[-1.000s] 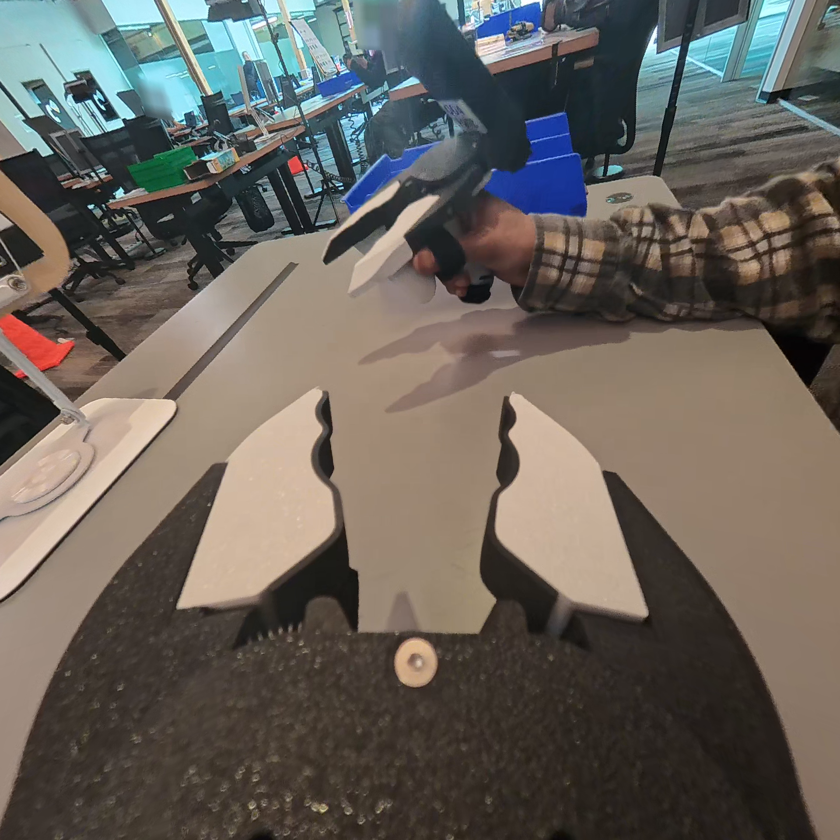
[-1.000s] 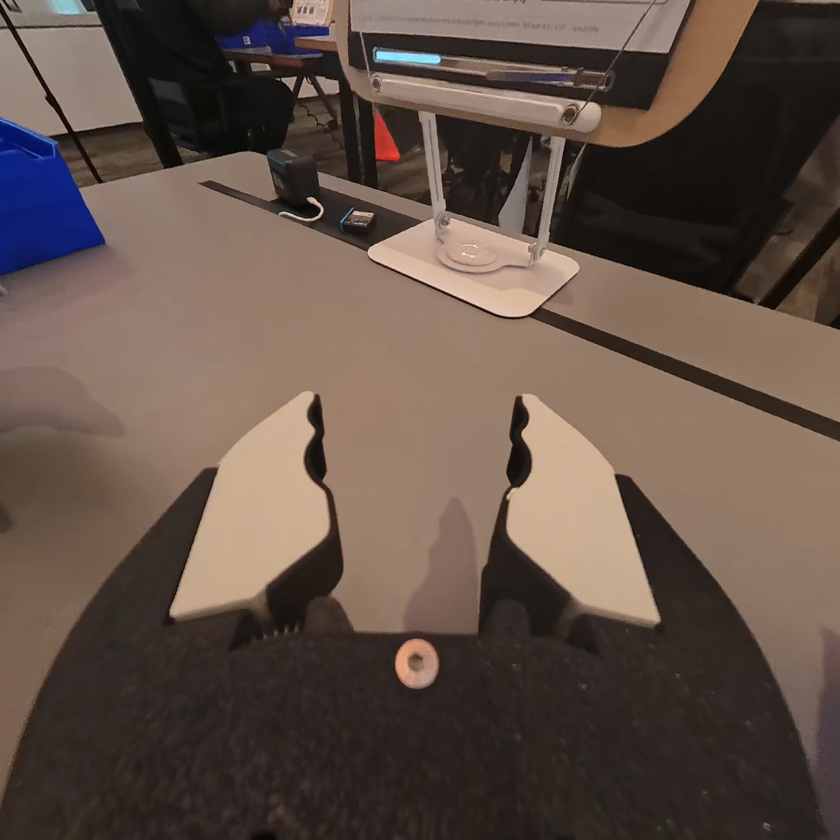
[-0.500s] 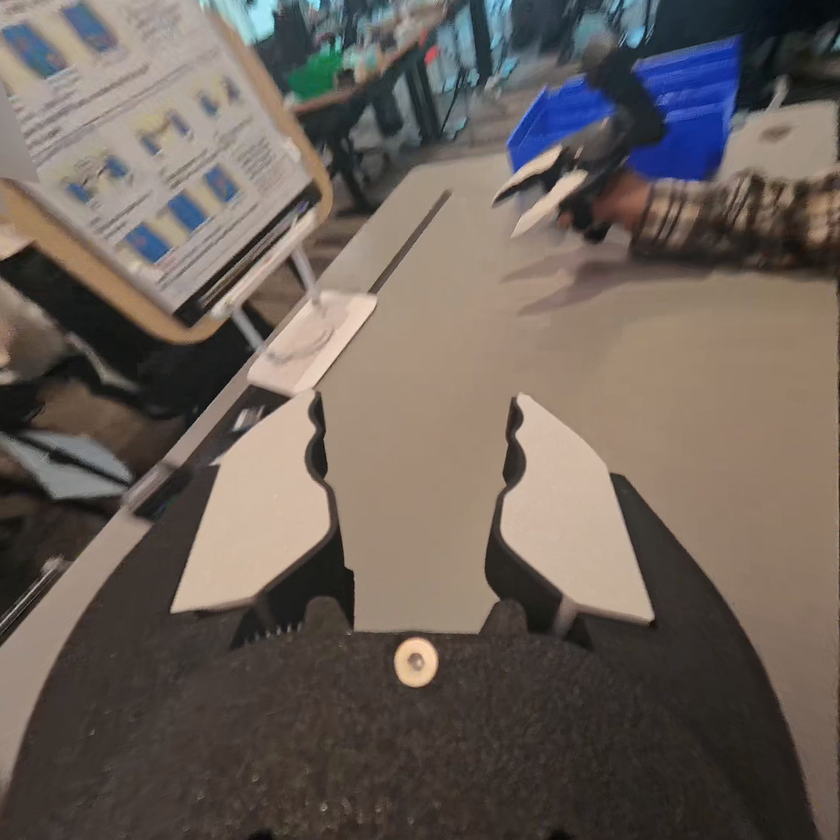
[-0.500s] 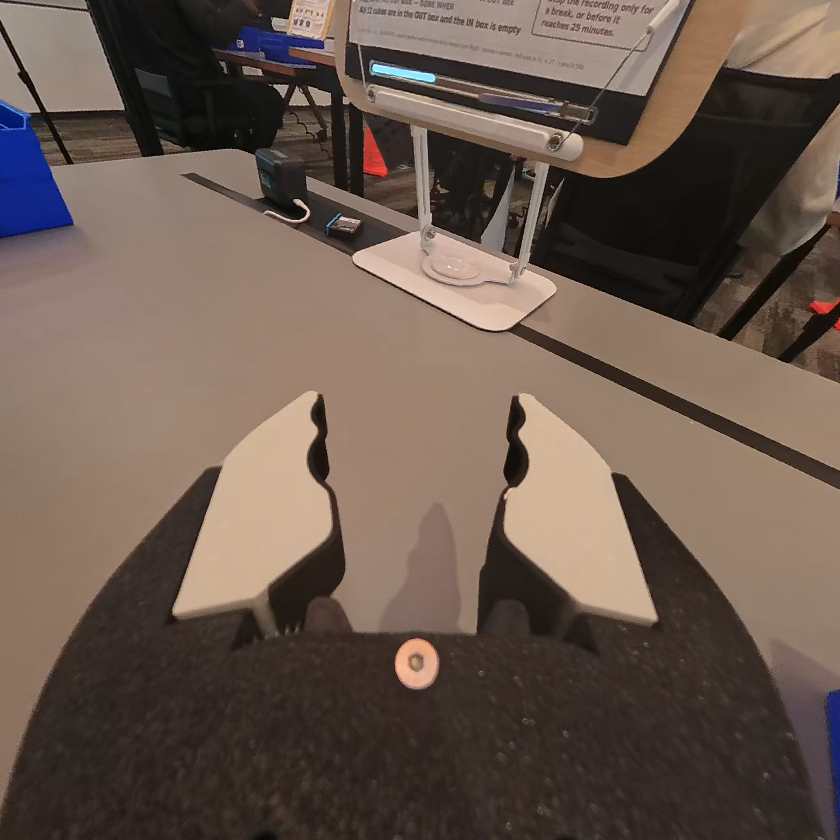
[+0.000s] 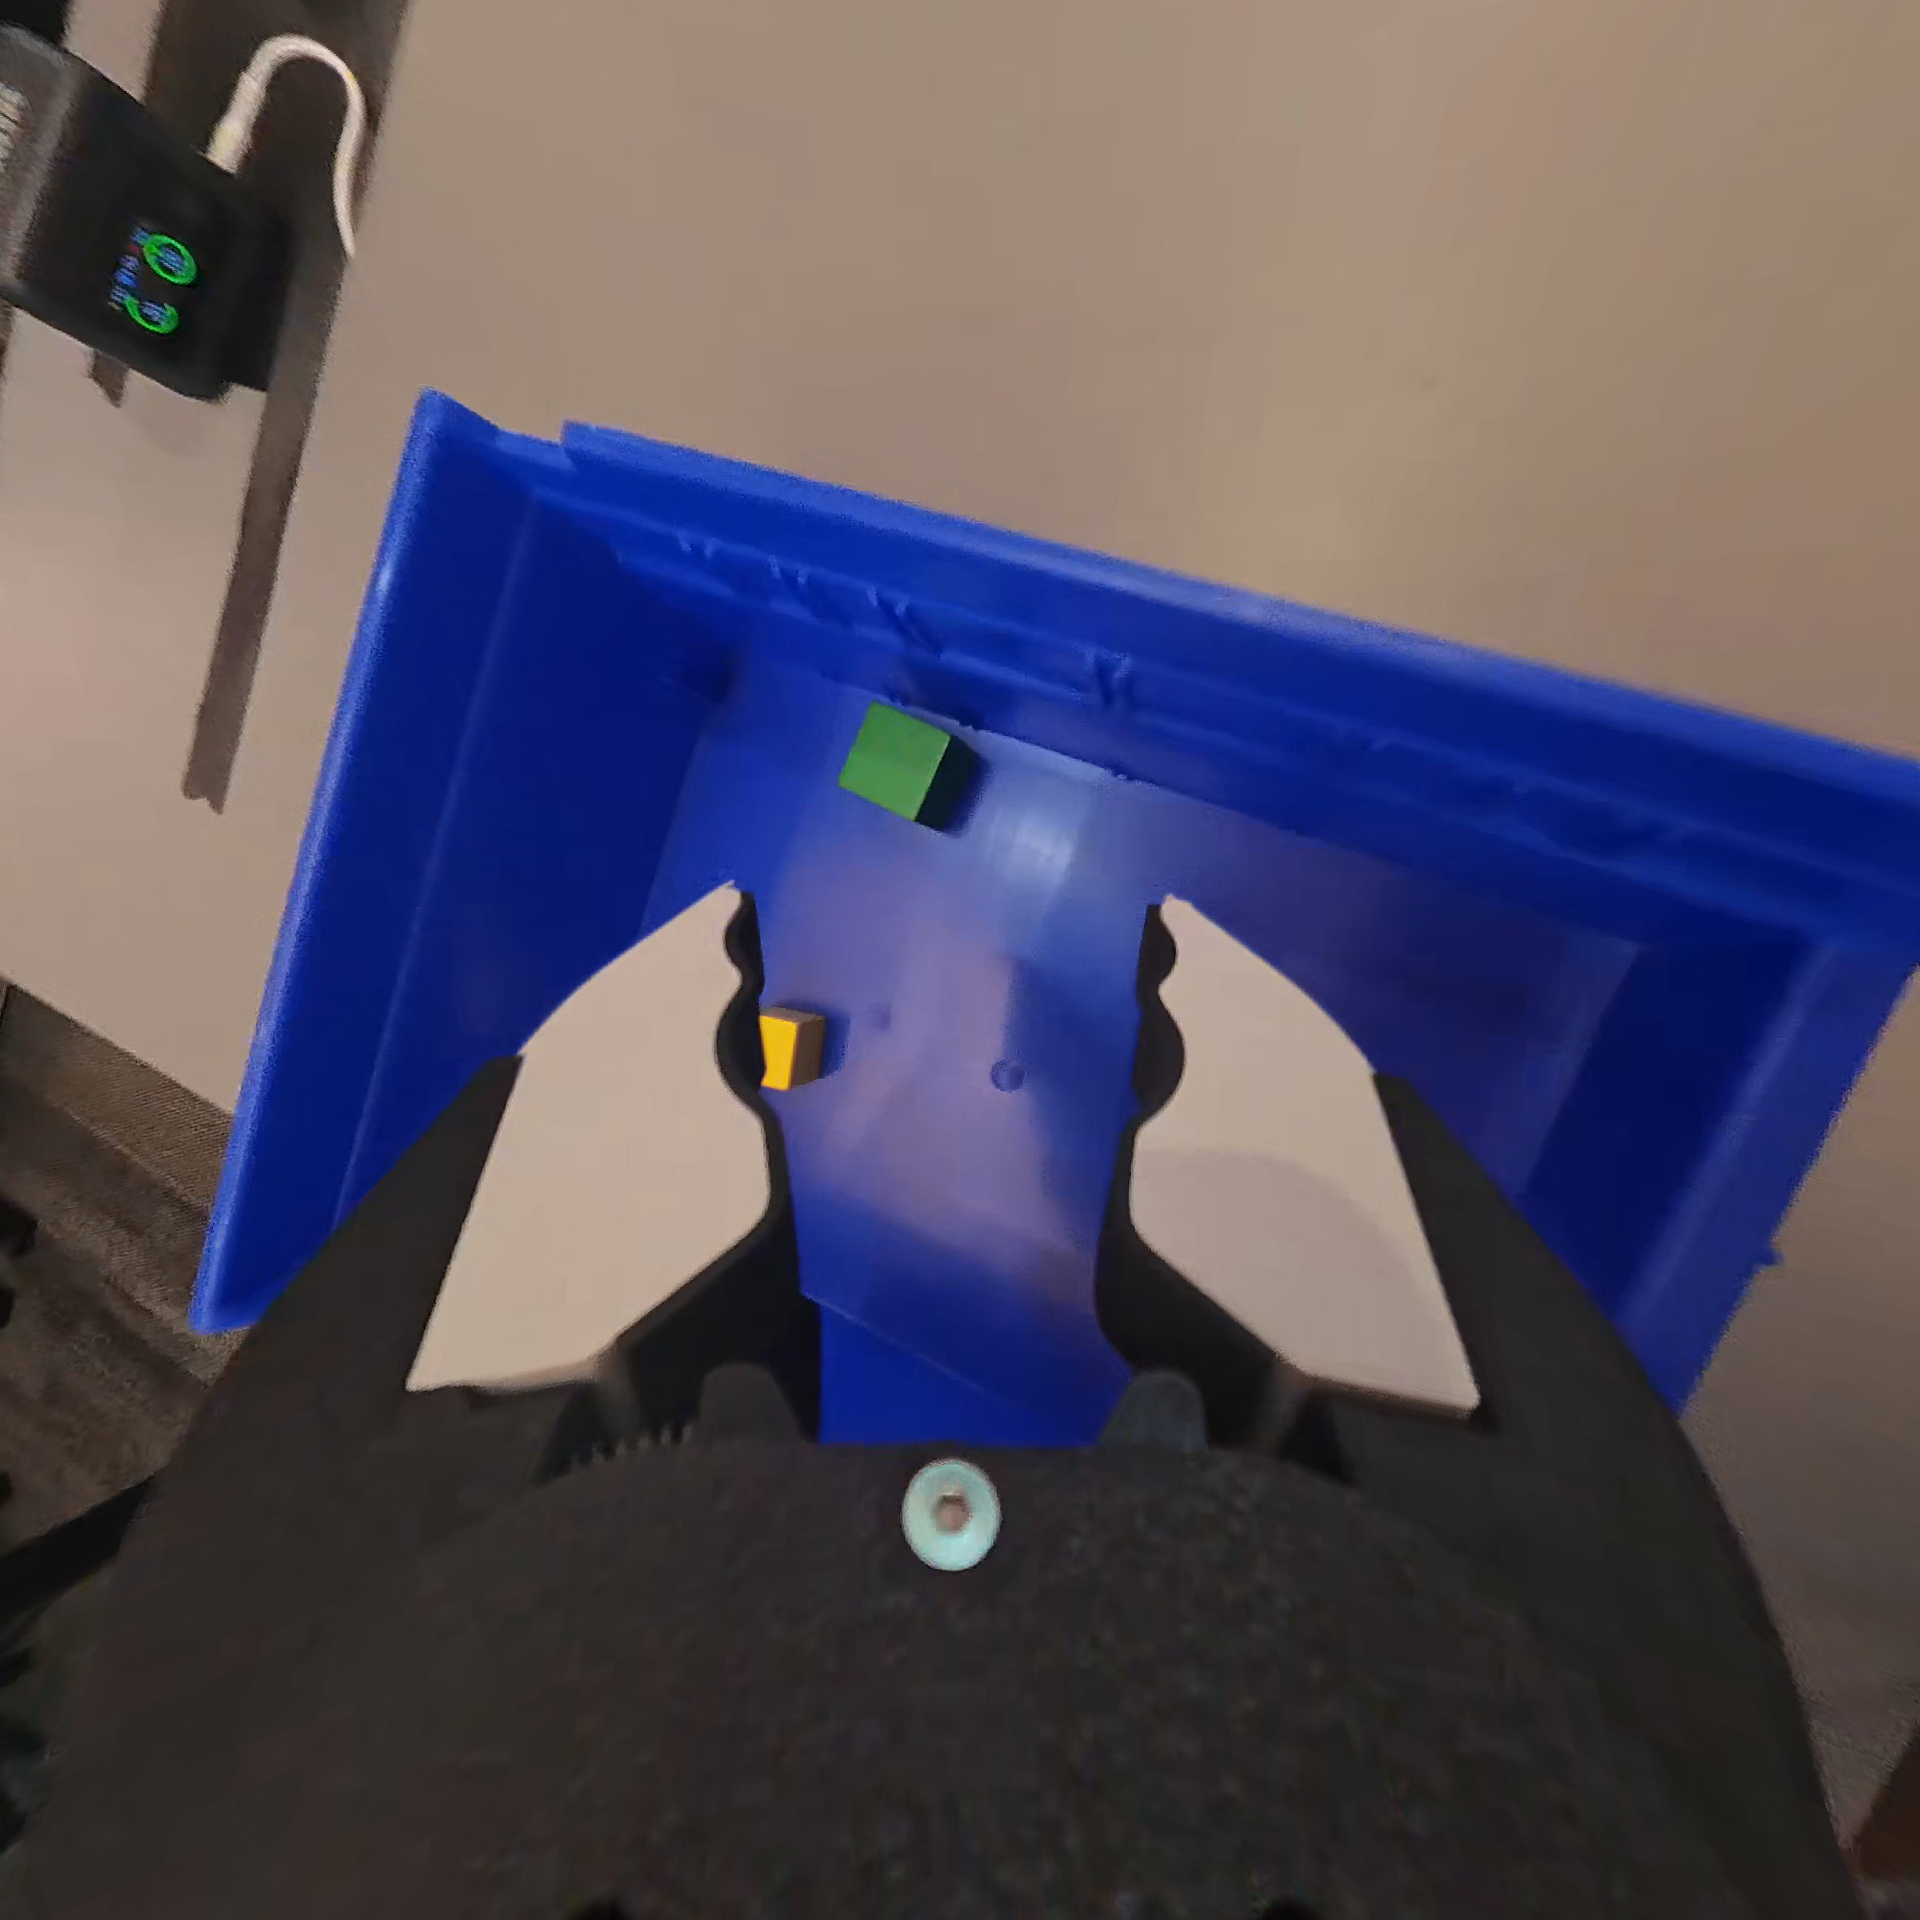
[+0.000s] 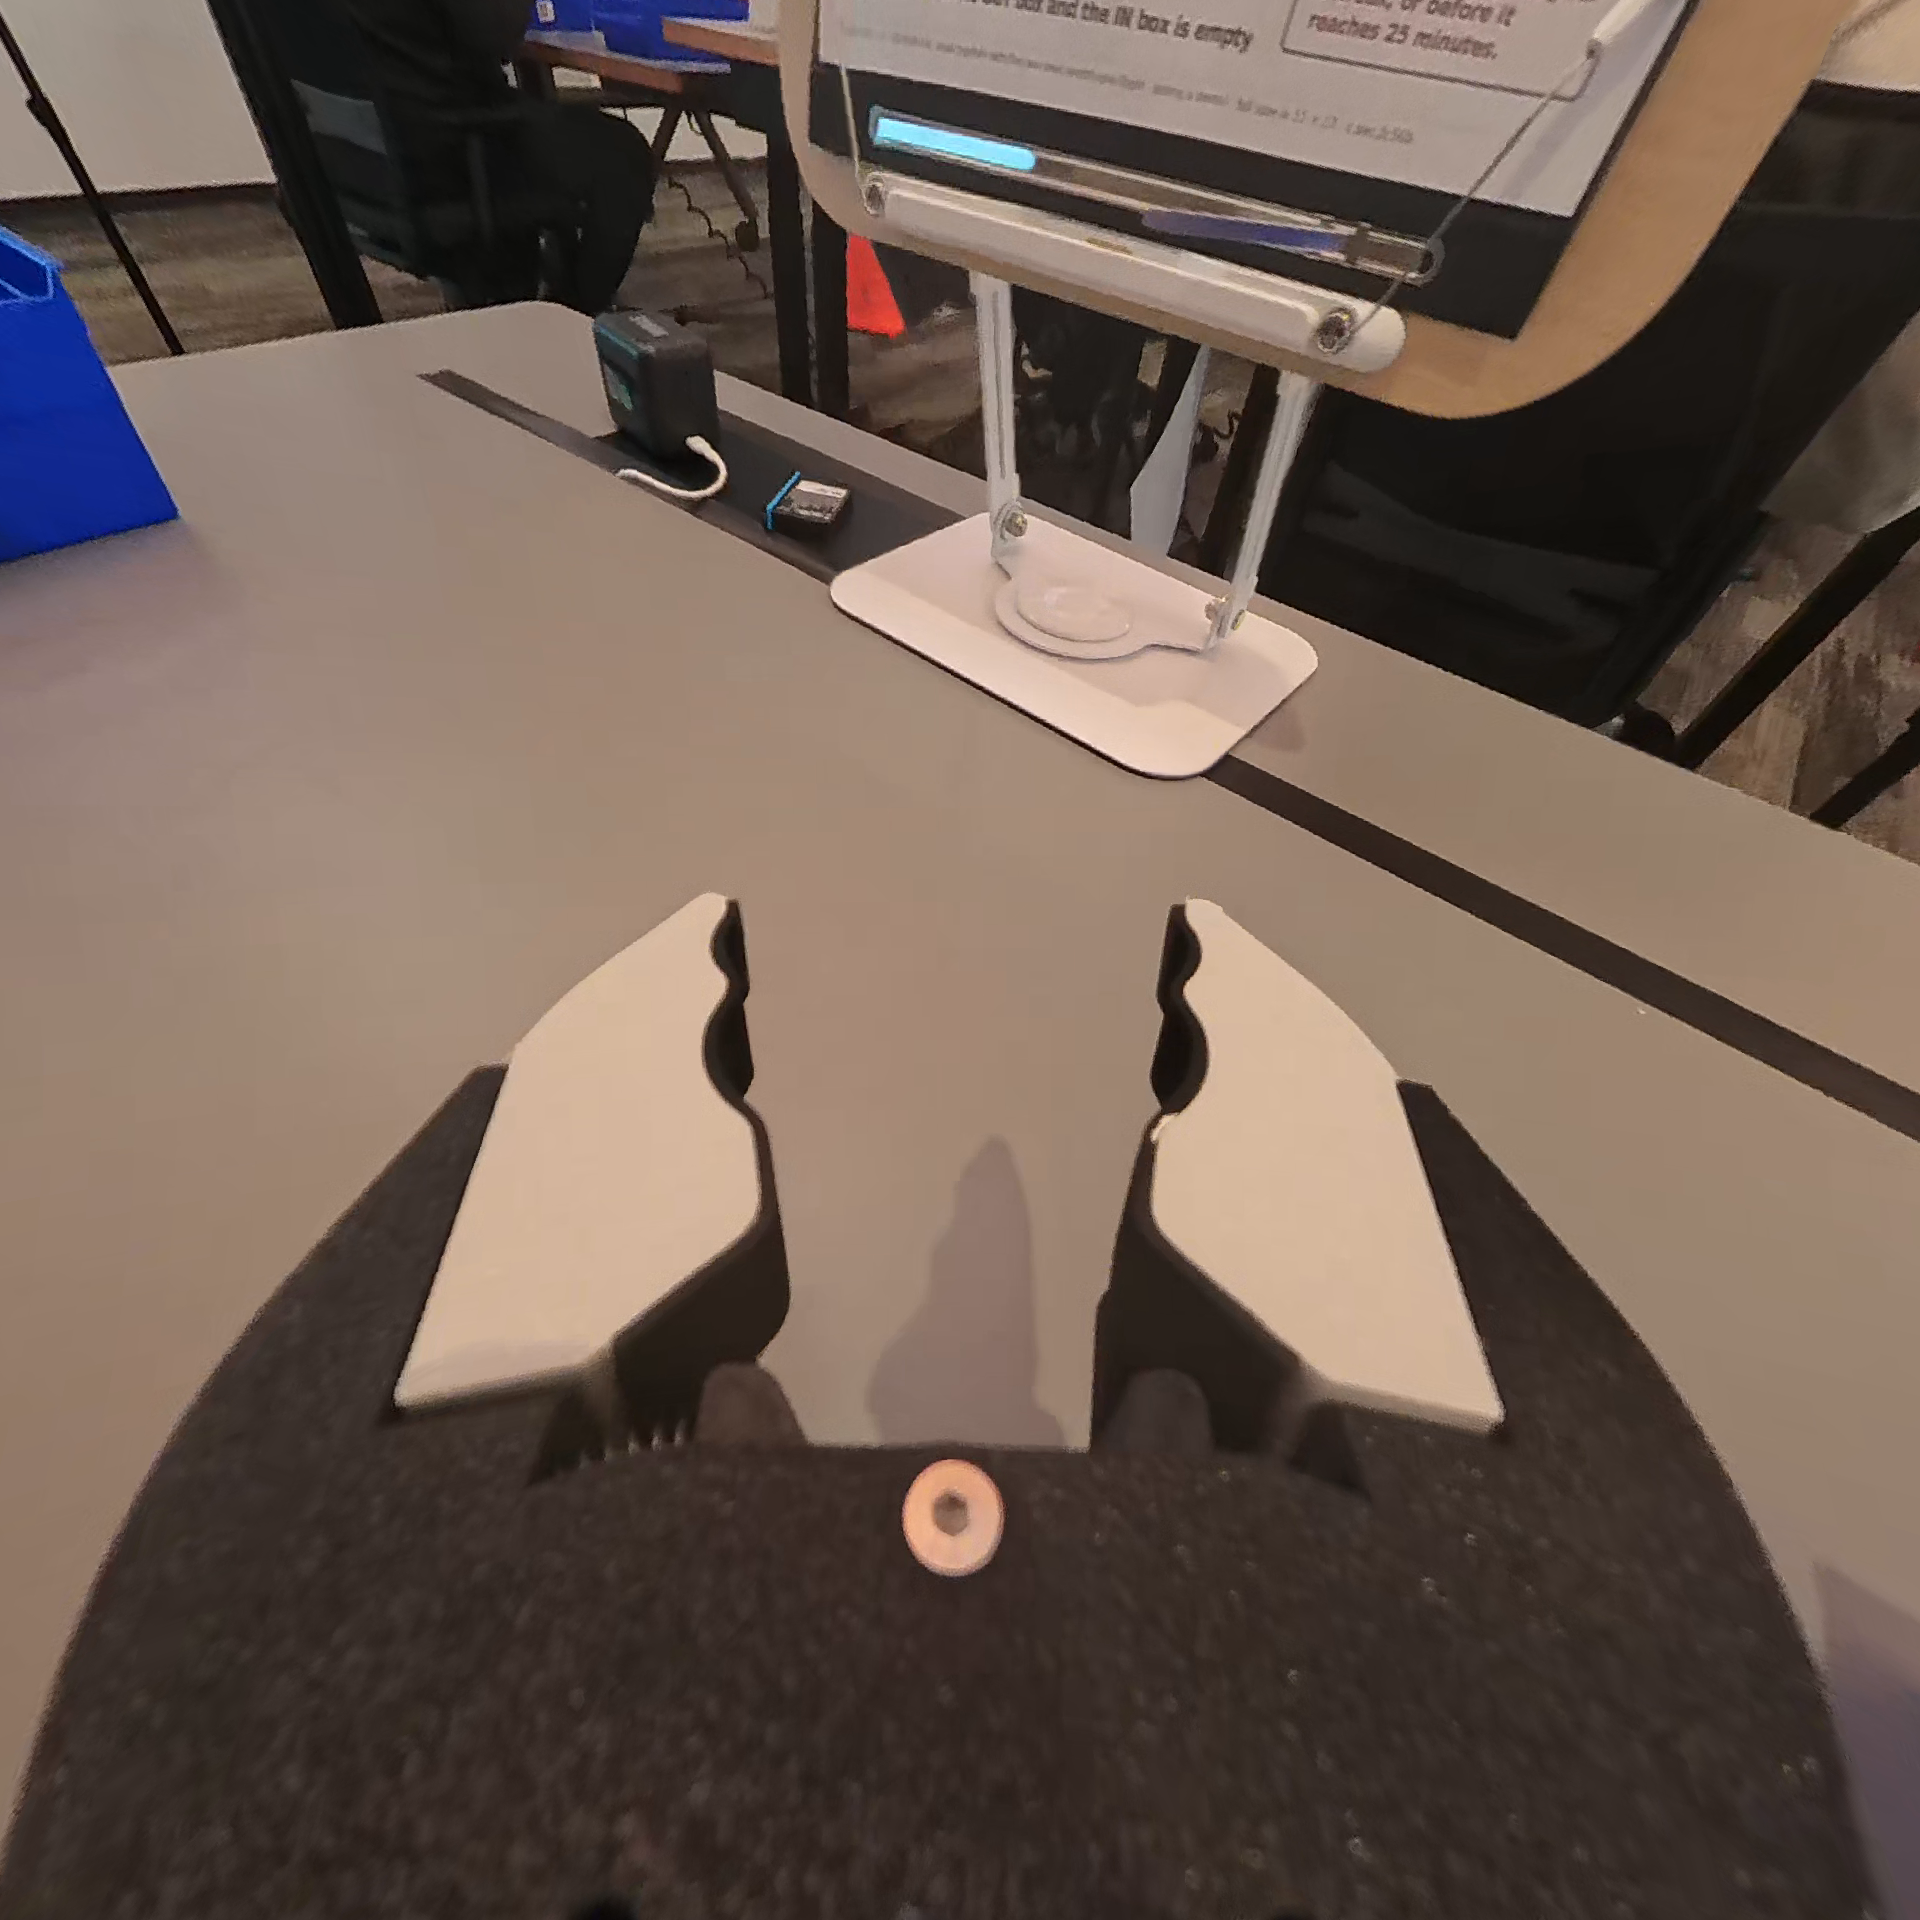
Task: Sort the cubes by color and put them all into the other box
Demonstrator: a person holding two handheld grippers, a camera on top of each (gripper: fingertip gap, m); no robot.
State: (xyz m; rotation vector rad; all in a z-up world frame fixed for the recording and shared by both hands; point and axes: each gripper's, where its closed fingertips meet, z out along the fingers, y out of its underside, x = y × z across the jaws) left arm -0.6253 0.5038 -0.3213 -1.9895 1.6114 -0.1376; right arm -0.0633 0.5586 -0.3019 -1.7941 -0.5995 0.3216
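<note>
Fingers (image 5: 623,1143) of left gripper (image 5: 945,997) spread, empty, above glossy blue plastic box (image 5: 436,831); green cube (image 5: 894,764), yellow cube (image 5: 790,1047) inside. Right gripper (image 6: 951,997) fingers parted, empty, over smooth grey tabletop (image 6: 416,831).

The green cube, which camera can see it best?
The left wrist view shows it best: the green cube lies inside the blue box near the far wall, ahead of the open left gripper. The right wrist view does not show the cube.

Soft indoor light, slight motion blur, wide-angle edge distortion.
</note>
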